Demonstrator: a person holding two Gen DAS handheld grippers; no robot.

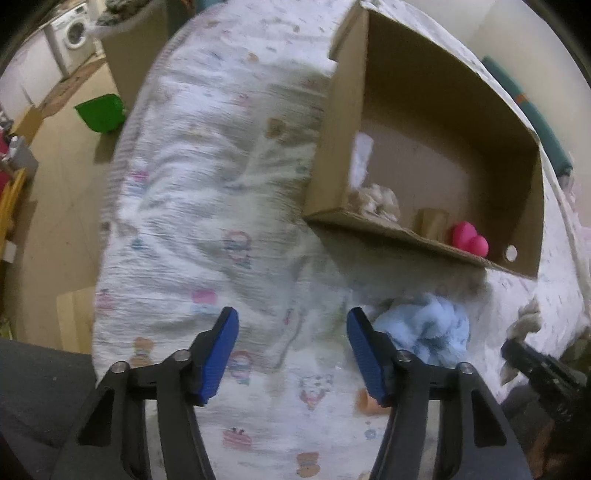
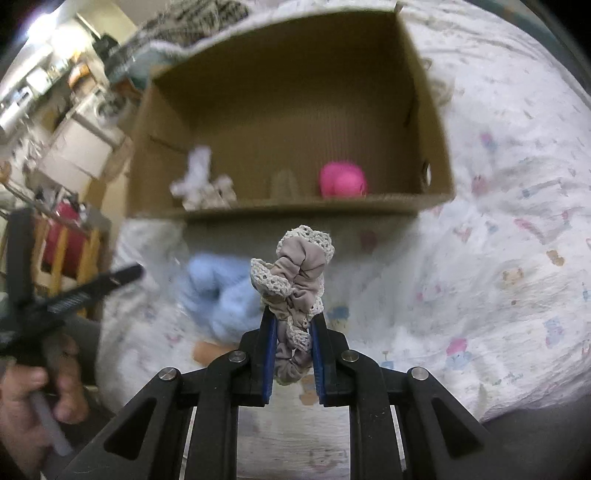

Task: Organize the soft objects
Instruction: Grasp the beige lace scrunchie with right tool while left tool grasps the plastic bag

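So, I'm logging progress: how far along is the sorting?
Done: a pink toy and a pale fabric bundle lie in the cardboard box. In hand: the right tool grips a grey scrunchie. Left: the blue fluffy cloth beside the open left tool.

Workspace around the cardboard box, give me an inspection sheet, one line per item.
Surface: white quilted bedspread with cartoon prints, rumpled.
Job's things: open brown cardboard box holds a pink rounded toy, a whitish fabric bundle and a tan block; a light-blue fluffy cloth lies in front of the box.
Clutter: small orange item on the spread.
Grippers: left gripper open, empty; right gripper shut on a grey scrunchie with lace trim.
Cables: nothing seen.
Surroundings: white washing machine, green plastic bin.
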